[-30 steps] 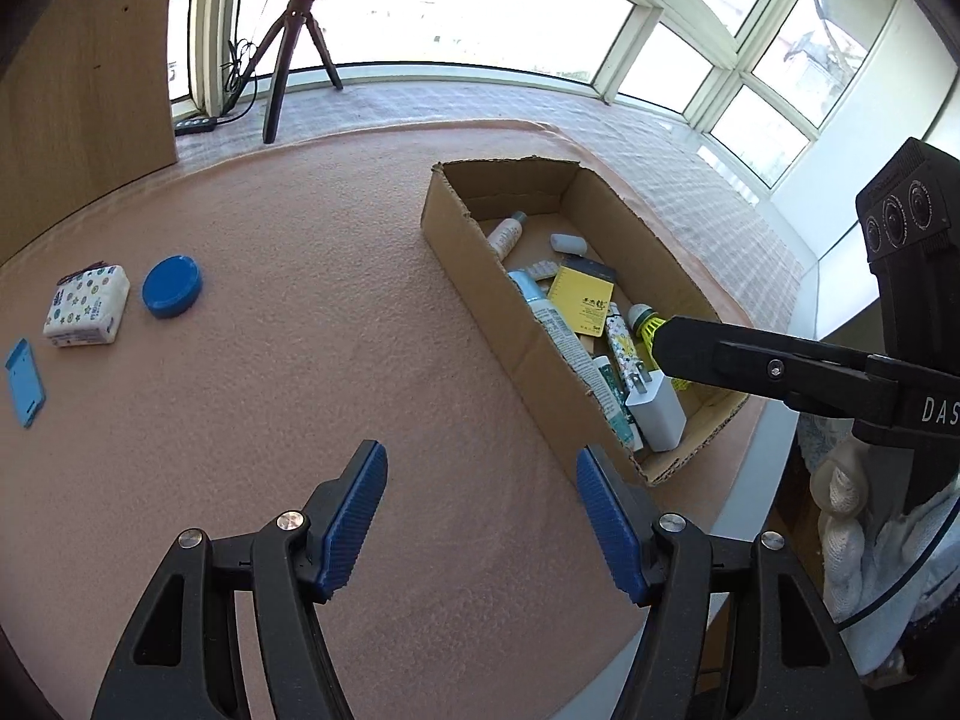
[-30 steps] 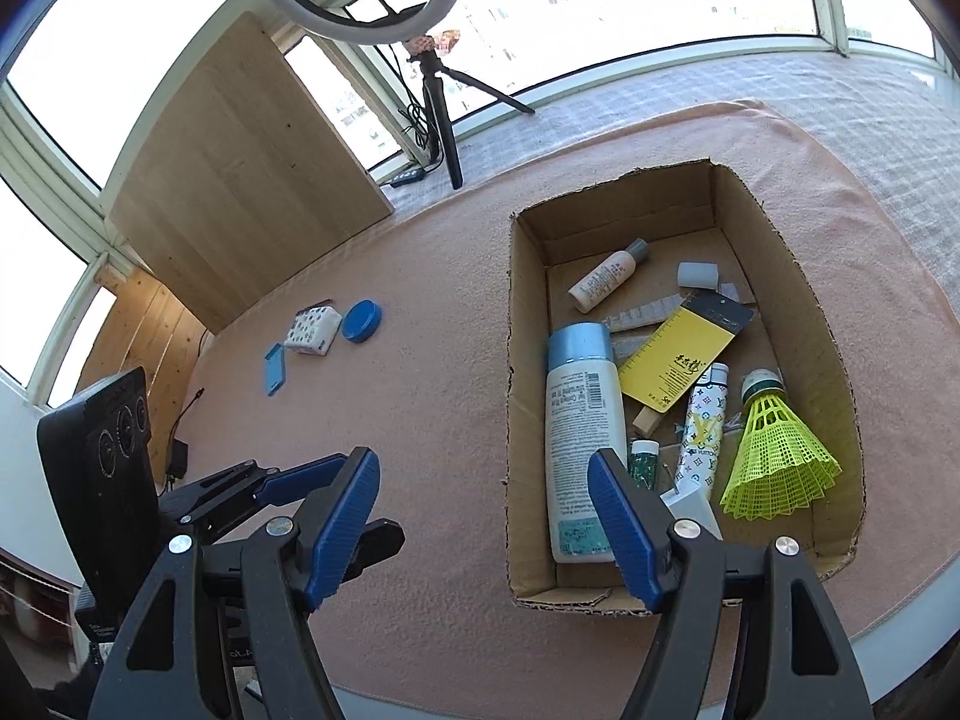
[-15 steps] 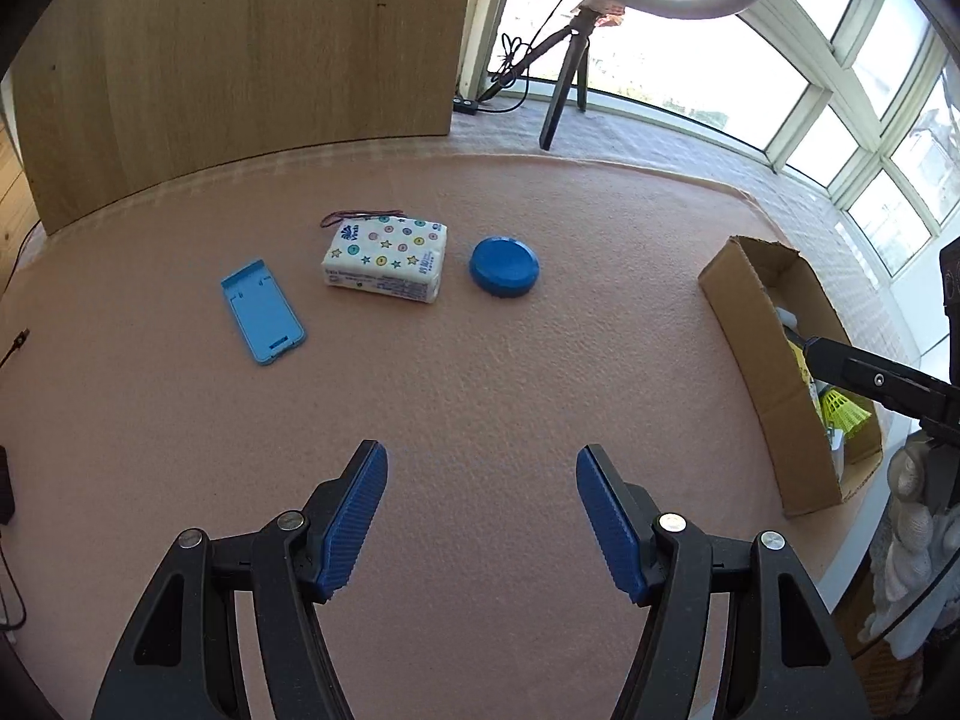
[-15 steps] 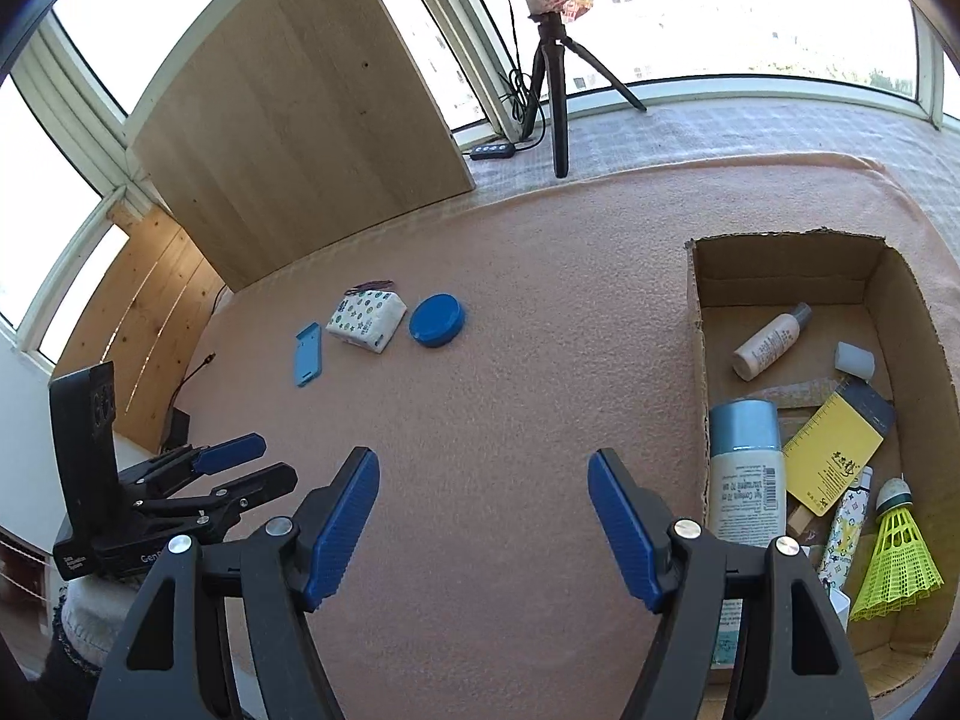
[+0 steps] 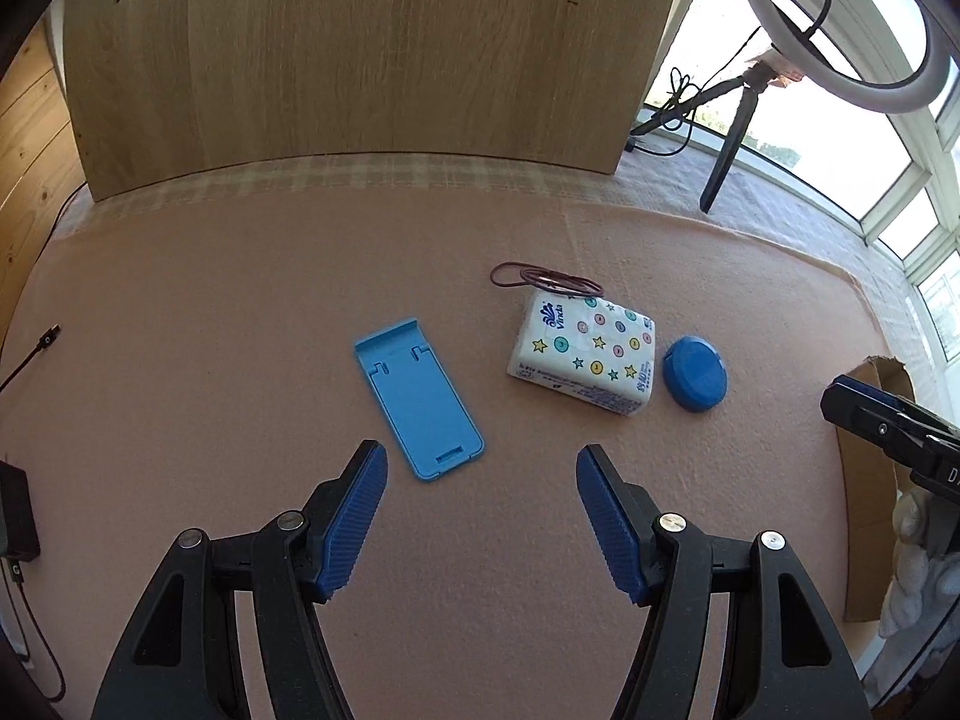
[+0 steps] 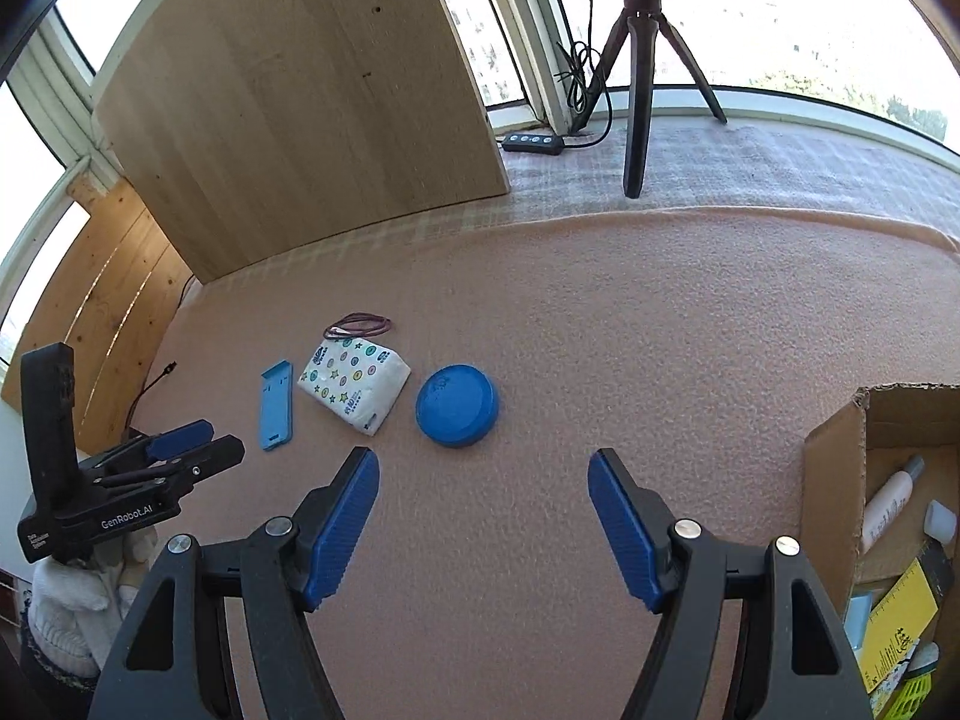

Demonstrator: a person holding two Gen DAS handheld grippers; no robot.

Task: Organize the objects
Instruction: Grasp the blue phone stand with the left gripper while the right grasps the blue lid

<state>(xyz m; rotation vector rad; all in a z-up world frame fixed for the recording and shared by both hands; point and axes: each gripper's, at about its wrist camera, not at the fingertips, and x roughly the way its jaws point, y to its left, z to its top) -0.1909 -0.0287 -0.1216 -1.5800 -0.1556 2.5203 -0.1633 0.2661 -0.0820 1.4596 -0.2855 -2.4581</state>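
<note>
Jaws of left gripper (image 5: 480, 498) spread, phone stand (image 5: 418, 399) just ahead

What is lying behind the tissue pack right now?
Dark red rubber bands lie on the mat just behind the tissue pack, at its far edge. Whether they run under the pack cannot be seen; the pack covers that part.

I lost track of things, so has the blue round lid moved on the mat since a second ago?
No. The blue round lid lies beside the tissue pack, as before; only the cameras swung toward them.
</note>
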